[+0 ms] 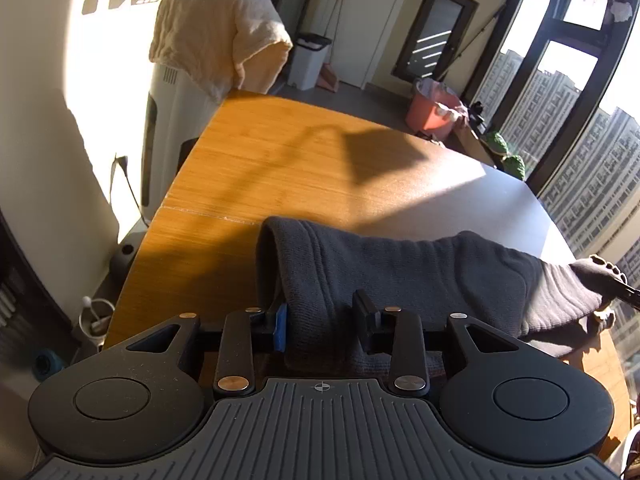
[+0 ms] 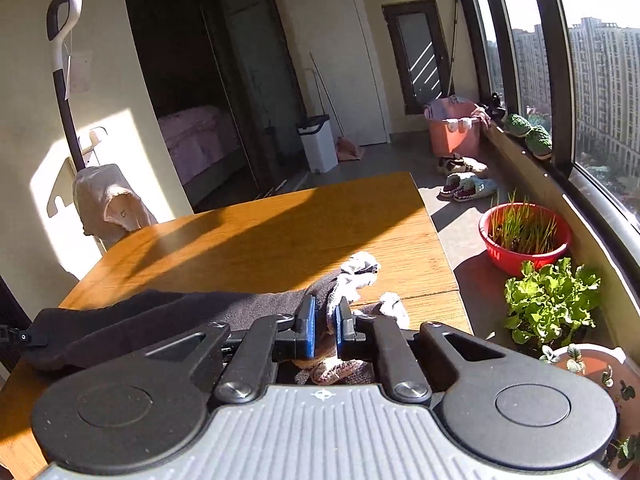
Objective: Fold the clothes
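A dark grey fleece garment [image 1: 400, 280] is stretched over the wooden table [image 1: 260, 152] between my two grippers. My left gripper [image 1: 320, 320] has its fingers fairly wide apart, closed on a thick ribbed fold at the garment's left end. My right gripper [image 2: 324, 316] is shut on the other end, where the dark garment [image 2: 160, 312] turns into bunched light grey-white fabric [image 2: 356, 272]. The right gripper's tip [image 1: 624, 292] shows at the right edge of the left wrist view. Part of the left gripper [image 2: 16, 336] shows at the left edge of the right wrist view.
A white appliance [image 1: 168, 120] draped with a cream towel [image 1: 216, 28] stands past the table's far left corner. Along the window side are potted greens [image 2: 548, 304], a red bowl of grass [image 2: 524, 236], shoes [image 2: 464, 184] and an orange bucket [image 2: 452, 128]. A white bin [image 2: 320, 144] stands by the door.
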{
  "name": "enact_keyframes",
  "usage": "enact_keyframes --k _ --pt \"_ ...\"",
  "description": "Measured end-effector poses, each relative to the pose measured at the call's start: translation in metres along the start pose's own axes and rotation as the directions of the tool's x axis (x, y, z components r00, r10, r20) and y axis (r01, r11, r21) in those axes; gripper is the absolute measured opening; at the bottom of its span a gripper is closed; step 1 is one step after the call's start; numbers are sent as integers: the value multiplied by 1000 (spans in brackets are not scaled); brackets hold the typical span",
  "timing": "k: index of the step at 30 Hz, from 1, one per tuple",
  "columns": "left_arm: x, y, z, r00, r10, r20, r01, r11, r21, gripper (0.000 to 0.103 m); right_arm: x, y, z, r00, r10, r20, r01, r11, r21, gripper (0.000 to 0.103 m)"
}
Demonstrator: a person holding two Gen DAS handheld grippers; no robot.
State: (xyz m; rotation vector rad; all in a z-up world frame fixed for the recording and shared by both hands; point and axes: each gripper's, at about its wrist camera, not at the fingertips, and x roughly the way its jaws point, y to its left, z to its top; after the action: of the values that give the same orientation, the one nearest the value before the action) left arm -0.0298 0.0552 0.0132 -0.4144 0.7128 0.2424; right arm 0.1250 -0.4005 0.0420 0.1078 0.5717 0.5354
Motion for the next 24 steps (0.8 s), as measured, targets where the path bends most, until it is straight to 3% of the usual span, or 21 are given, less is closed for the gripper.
enact_keyframes --k 3,7,11,14,17,18,21,24 --pt "-15 6 1 999 -24 33 24 1000 -2 29 -19 -2 8 999 -1 32 1 1000 -8 9" --pt "-26 4 -7 999 -19 34 19 1000 23 30 -8 -15 -12 997 -57 -57 58 998 9 11" --pt "-37 -5 -11 996 54 68 -59 996 65 32 -4 -27 -32 992 -100 -81 104 993 52 24" --pt "-59 -13 -5 989 50 138 -62 995 80 59 -15 -28 -28 987 -157 -41 158 987 30 29" --pt "-71 -32 0 985 -38 168 21 995 101 67 -25 -25 -21 995 -103 4 103 993 56 29" --pt "-67 -43 0 983 -101 151 86 991 107 74 -28 -24 -19 997 -76 20 74 995 70 29" --pt "-35 -71 -12 977 -212 38 205 970 129 77 -25 -14 -19 1000 10 27 -12 997 70 29" --pt "8 -85 -28 976 -202 -82 212 969 127 77 -5 -2 -29 999 -22 -50 24 999 42 29"
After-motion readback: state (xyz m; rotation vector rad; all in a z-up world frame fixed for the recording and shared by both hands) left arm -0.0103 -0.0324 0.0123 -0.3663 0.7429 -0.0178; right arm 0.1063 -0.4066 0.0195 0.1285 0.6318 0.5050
